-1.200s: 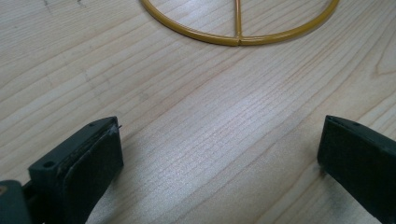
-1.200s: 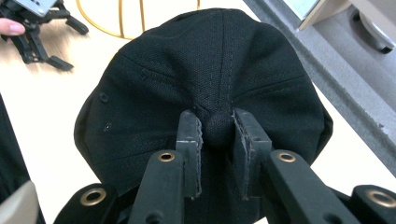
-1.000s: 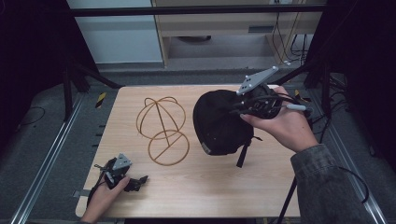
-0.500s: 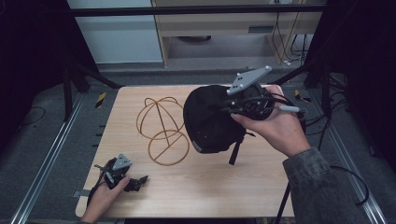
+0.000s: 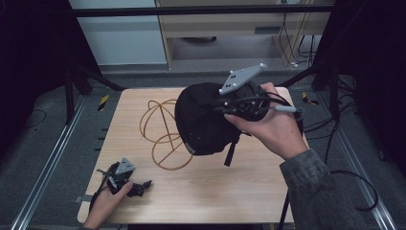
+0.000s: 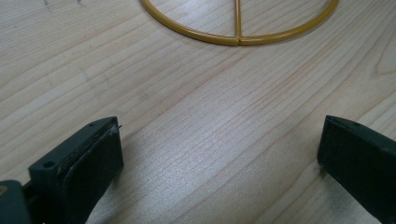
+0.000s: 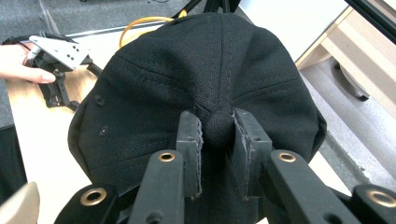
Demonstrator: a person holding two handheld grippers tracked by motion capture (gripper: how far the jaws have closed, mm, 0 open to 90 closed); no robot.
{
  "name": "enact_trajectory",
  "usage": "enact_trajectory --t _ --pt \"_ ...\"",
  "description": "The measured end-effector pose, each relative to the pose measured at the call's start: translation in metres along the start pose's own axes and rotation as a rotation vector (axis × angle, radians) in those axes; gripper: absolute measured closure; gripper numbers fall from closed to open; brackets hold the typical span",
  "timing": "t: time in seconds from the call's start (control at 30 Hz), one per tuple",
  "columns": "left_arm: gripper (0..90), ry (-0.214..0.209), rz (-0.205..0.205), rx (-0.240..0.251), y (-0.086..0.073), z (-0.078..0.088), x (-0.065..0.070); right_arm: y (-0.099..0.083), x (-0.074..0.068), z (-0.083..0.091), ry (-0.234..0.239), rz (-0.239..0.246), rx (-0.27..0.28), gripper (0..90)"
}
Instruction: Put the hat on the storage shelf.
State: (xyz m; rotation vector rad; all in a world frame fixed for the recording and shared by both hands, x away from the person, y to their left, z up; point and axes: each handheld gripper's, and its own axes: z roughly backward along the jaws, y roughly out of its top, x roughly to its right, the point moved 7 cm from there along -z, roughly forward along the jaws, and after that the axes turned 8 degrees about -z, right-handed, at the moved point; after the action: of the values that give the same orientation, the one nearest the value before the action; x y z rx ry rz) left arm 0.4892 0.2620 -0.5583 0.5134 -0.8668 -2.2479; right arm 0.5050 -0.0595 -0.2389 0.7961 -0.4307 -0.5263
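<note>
A black cap (image 5: 203, 122) hangs lifted above the wooden table (image 5: 230, 191), partly over a yellow wire hat stand (image 5: 160, 132). My right gripper (image 5: 230, 108) is shut on the cap's top button (image 7: 218, 127), its two black pads (image 7: 190, 135) squeezing it from both sides. The cap's strap (image 5: 231, 152) dangles below. My left gripper (image 5: 143, 184) rests at the table's front left corner, pointing toward the stand. Its jaws stand wide open (image 6: 219, 149) over bare wood, with the stand's base ring (image 6: 238, 35) a short way ahead.
The table's right and front areas are bare wood. Dark metal frame posts (image 5: 72, 86) stand at the table's left and right. Cables (image 5: 344, 163) trail on the floor at right. A cabinet (image 5: 215, 24) stands beyond the far edge.
My right gripper has carried the cap up and to the left, from beside the wire stand to partly over it. The left gripper has stayed in place.
</note>
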Motion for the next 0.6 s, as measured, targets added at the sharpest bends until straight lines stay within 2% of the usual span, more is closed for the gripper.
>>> enact_trajectory --t 0.6 --pt "0.0 -0.002 -0.002 -0.003 0.000 0.000 0.000 0.030 -0.011 -0.002 -0.004 0.030 0.032 74.2"
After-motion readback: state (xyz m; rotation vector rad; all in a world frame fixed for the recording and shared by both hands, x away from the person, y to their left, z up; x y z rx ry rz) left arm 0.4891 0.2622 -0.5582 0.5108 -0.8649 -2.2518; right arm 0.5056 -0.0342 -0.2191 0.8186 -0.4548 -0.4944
